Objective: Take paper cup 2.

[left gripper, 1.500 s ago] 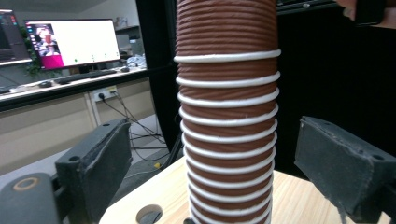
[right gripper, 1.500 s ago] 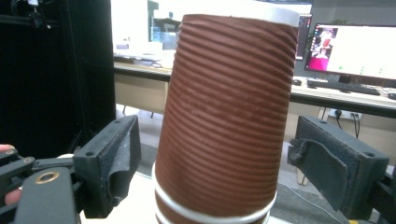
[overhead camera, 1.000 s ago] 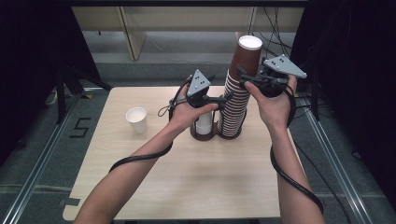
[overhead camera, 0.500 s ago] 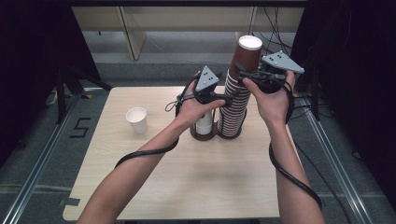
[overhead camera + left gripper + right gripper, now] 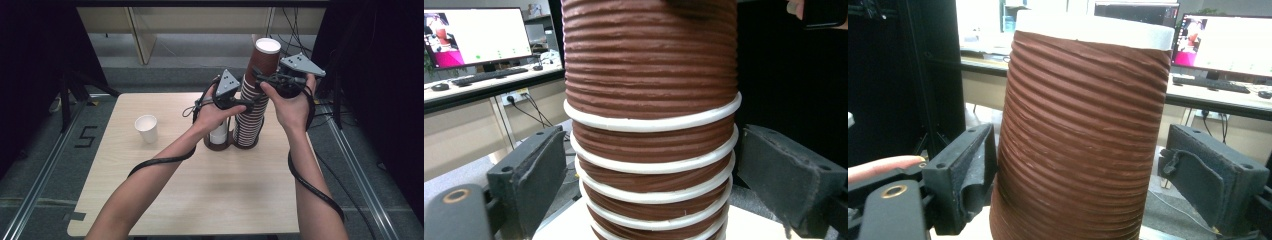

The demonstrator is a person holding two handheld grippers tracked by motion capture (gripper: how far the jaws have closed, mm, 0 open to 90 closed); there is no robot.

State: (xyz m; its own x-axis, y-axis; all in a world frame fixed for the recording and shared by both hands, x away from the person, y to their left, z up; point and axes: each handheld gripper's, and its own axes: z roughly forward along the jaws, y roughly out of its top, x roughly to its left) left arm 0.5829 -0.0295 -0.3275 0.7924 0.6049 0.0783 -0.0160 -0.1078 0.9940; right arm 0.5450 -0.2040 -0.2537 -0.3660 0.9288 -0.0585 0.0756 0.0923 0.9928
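Brown ribbed paper cups with white rims, nested into a tall stack (image 5: 254, 100), stand in the right ring of a dark two-ring holder (image 5: 222, 144) near the far middle of a pale wooden table (image 5: 200, 200). The top cup (image 5: 265, 57) rises clear above the rest, its white mouth open to the camera. A person's right hand (image 5: 290, 102) reaches in from the stack's right and levels the right gripper (image 5: 260, 80) at that top cup; in the right gripper view the black jaws stand on either side of the cup's wall with a gap on each side, so they are open around it, not pressing. The left hand (image 5: 215, 112), forearm stretched across the table from the near left, holds the left gripper (image 5: 250, 102) lower down against the stack; in the left gripper view its jaws flank the banded rims, the left pad just beside the cups and the right one apart, gripping nothing. A white cup (image 5: 218, 132) sits in the holder's left ring under the left hand. Another small white paper cup (image 5: 146, 128) stands alone, well apart to the left. Black cables (image 5: 160, 162) trail from both grippers along the forearms.
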